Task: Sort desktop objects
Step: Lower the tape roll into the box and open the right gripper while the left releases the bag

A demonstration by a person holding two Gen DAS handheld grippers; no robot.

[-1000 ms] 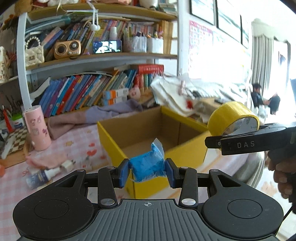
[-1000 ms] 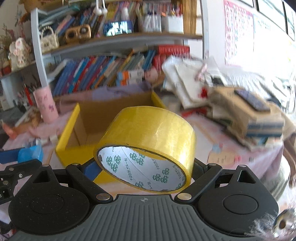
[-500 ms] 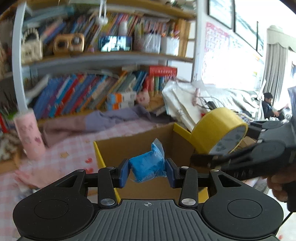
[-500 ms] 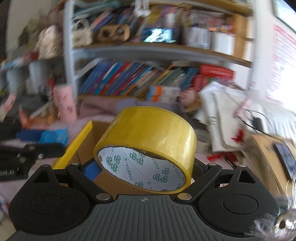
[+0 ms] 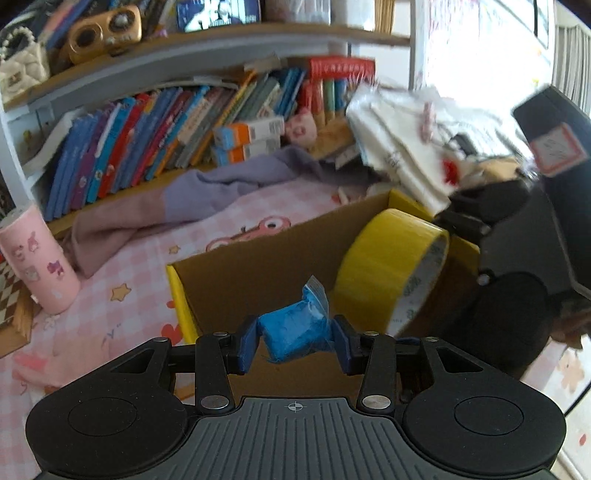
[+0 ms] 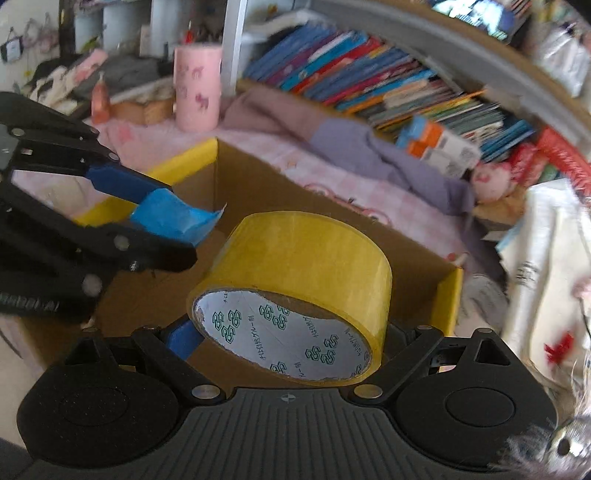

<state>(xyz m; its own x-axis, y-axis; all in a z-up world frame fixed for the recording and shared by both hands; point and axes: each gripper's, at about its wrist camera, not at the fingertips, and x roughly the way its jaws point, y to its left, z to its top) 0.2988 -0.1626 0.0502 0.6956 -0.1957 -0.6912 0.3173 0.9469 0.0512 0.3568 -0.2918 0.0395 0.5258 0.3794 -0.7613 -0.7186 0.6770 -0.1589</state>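
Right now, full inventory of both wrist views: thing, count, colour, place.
cardboard box: 1, yellow outside and brown inside, open, on the tablecloth below both claws
tape roll: 1, yellow, held over the box
blue packet: 1, blue, held over the box
pink cylinder: 1, pink with stickers, standing beyond the box
purple cloth: 1, lilac, lying by the lower shelf
books: many, mostly blue and red, lower shelf
orange-and-white cartons: 2, stacked in front of the books
radio: 1, gold, upper shelf
tablecloth: 1, pink check, under the box
left claw: 1, black with blue pads, shut on the packet
right claw: 1, black with blue pads, shut on the tape
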